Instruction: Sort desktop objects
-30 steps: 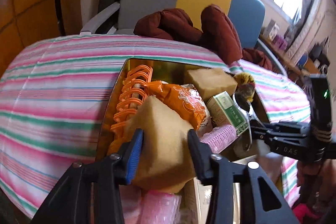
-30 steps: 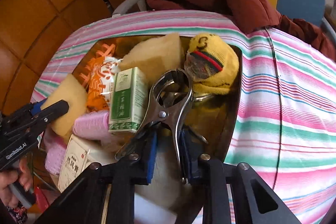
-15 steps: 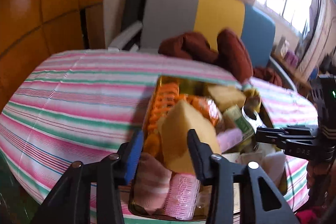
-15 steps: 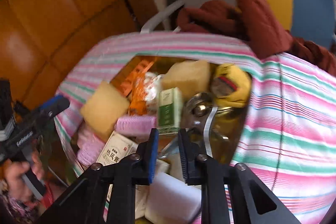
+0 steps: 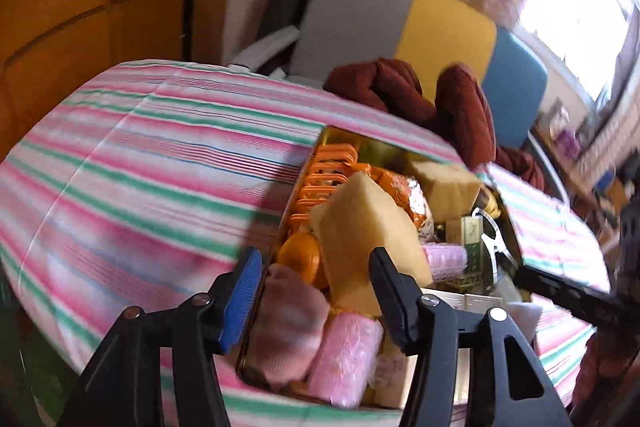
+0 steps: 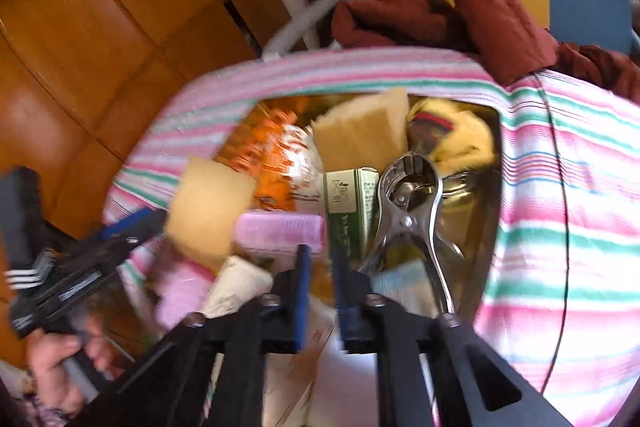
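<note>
Gold-coloured metal forms the tray [image 5: 325, 139] on the pink-and-green striped tablecloth [image 5: 160, 163], and it is packed with sorted oddments. A tan sponge block [image 5: 360, 227] leans among them beside orange clips [image 5: 328, 171], a pink hair roller [image 6: 280, 229], a green box [image 6: 348, 203] and steel pliers [image 6: 408, 211]. The left gripper [image 5: 316, 291] hangs over the tray's near end, its jaws opening, nothing pressed by its pads; the sponge stands just past them. The right gripper [image 6: 320, 267] has its jaws opening from a narrow gap, with nothing between them as far as the blur allows; the pliers lie just beside its right finger.
</note>
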{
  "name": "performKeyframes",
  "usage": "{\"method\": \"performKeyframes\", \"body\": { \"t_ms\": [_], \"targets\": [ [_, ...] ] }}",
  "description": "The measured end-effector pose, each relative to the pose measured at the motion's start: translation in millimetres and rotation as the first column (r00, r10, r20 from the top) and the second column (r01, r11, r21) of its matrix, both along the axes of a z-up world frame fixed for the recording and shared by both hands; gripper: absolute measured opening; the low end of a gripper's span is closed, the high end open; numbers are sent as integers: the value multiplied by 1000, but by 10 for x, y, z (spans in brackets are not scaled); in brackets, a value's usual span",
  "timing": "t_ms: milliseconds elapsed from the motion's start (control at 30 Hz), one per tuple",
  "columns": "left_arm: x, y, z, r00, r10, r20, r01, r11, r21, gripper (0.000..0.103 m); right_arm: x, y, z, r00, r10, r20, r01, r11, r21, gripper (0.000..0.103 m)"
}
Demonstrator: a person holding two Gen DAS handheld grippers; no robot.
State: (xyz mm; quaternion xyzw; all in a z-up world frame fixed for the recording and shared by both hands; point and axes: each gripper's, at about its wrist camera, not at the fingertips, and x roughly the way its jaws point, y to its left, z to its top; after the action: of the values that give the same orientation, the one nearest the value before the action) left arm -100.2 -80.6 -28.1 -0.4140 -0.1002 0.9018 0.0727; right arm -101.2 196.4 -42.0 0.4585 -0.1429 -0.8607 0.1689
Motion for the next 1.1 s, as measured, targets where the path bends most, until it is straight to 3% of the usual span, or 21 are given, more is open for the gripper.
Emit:
{"method": "performKeyframes", "body": {
  "t_ms": [67,167,233,300,467,600,700,767,867,933,1000,1100],
  "targets": [
    [152,13,59,1000,15,-23,-15,1000,-4,57,160,25,63,1000,-4,-24,4,1000,-3,45],
    [390,95,116,999,2,-46,-3,999,-33,57,298,-42,98,999,-1,-35,2,999,44,45],
    [532,159,142,999,0,-51,-3,998,-61,57,367,-108,87,1000,20,-12,-19,997,69,40],
    [625,219,155,999,-17,-47,14,998,-67,57,436,-174,66,998,58,4,-58,997,53,26],
    [843,350,154,998,-56,-39,50,990,-133,57,644,-143,20,999,25,28,-28,995,94,26],
    [898,452,133,997,-74,-33,68,985,-157,57,497,-279,-195,989,87,118,-99,990,102,26],
    [919,486,152,996,-81,-21,78,987,-141,57,379,-296,-287,991,70,114,-73,997,15,26],
    [930,504,184,997,-70,-23,65,985,-159,57,360,-290,-272,994,53,94,-55,998,14,26],
    [914,557,205,998,-63,-10,60,981,-187,57,464,-172,-205,995,49,92,-43,997,-62,29],
    [891,594,216,998,-60,11,61,980,-187,57,584,-98,-73,999,19,50,-16,998,-60,40],
    [900,616,240,998,-62,15,63,985,-163,57,711,-80,79,1000,-21,-5,21,1000,-4,72],
    [929,631,281,999,-39,9,39,988,-147,57,809,-125,301,995,-42,-87,49,996,81,75]
  ]
}}
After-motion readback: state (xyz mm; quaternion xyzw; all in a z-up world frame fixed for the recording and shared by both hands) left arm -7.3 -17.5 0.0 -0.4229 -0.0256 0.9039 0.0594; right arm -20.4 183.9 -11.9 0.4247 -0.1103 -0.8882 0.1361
